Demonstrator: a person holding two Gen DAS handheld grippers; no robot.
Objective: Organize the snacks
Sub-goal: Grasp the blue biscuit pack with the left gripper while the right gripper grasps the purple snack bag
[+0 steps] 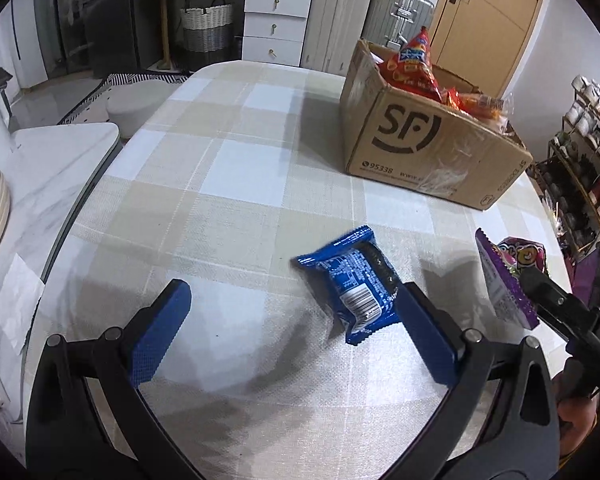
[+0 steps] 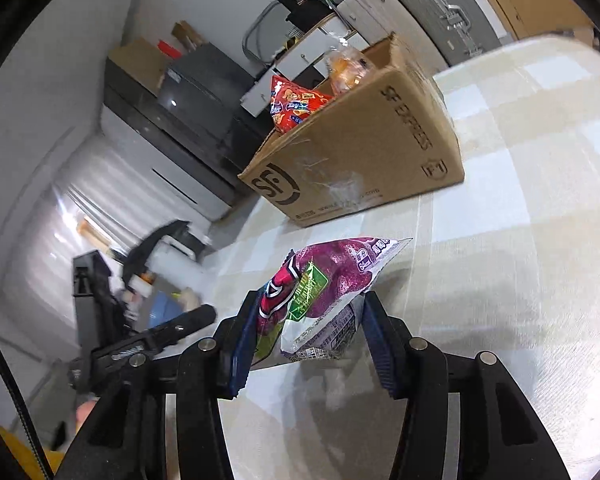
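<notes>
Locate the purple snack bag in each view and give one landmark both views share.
Left wrist view: the purple bag sits at the right edge, held up off the table, right of the blue packet.
Right wrist view: the purple bag is at centre, clamped between the right gripper pads.
Shared landmark: the cardboard box holding red snack bags.

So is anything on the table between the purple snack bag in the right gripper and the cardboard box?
Nothing visible. The purple snack bag is clamped in the right gripper, and only bare checked tablecloth lies between it and the cardboard box.
</notes>
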